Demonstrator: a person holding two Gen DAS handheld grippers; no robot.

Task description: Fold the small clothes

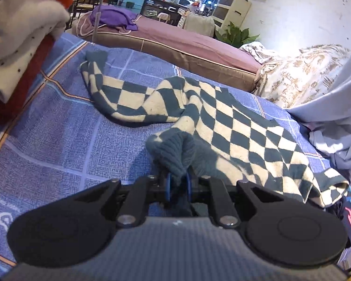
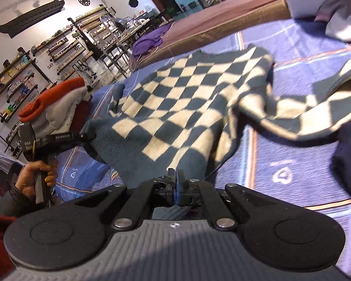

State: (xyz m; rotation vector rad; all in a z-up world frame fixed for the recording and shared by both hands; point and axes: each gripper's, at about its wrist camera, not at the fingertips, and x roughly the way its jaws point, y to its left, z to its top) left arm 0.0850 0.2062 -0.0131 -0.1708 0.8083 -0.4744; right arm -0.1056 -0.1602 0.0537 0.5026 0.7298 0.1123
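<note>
Both tongs, left tongs and right tongs, are clamped on the hem of the checkered sweater, mid-frame on the blue bedsheet; I judge I'm lifting it; next, carry the hem toward the collar.

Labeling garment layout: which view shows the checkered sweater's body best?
Right wrist: the checkered sweater lies spread across the blue sheet, body and a sleeve visible. Left wrist shows only bunched folds and the ribbed hem.
</note>
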